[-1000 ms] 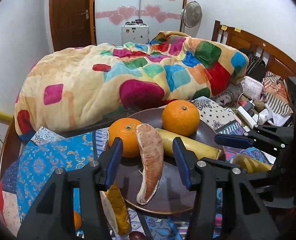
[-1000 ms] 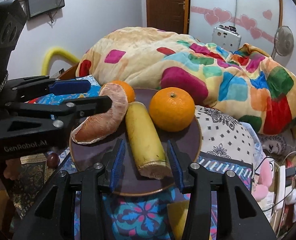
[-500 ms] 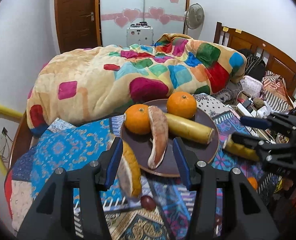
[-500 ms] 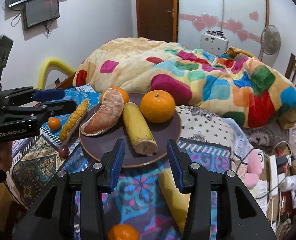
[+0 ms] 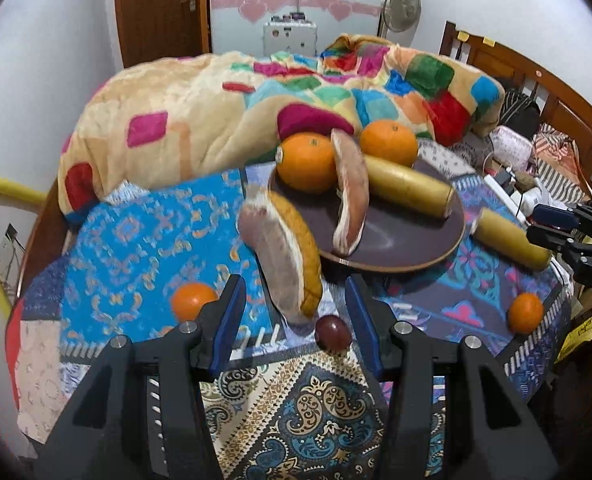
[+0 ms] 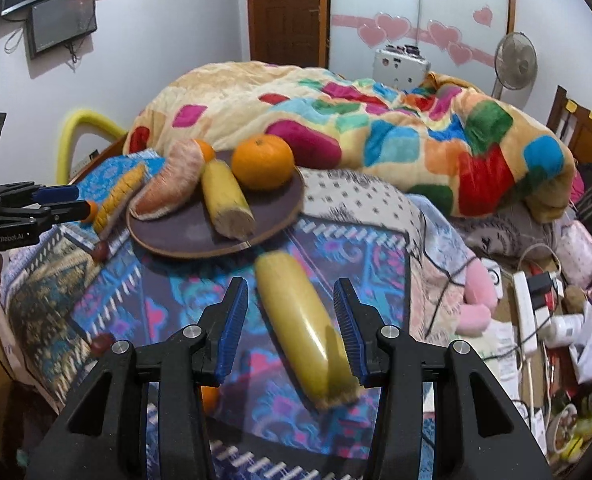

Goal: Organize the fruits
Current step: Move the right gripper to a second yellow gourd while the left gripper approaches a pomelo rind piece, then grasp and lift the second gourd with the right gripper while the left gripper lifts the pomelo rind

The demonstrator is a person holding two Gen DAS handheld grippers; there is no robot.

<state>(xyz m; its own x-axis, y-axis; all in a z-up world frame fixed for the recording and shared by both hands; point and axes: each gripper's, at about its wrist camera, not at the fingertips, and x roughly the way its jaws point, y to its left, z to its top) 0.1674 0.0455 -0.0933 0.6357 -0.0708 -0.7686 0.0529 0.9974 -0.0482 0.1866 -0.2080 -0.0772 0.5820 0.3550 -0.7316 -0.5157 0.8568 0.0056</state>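
A dark round plate on the patterned table holds two oranges, a pomelo segment and a banana piece. My left gripper is open and empty, just behind a second pomelo wedge and a dark plum lying on the cloth. My right gripper is open, its jaws on either side of a loose banana piece on the cloth, not touching it. The plate also shows in the right wrist view.
A small orange lies left of my left gripper and another at the table's right edge. A colourful quilt is heaped behind the plate. Cables and clutter lie right of the table.
Both grippers have pulled back from the plate toward the table's front. The loose pomelo wedge, plum and loose banana piece have come into view between the jaws.
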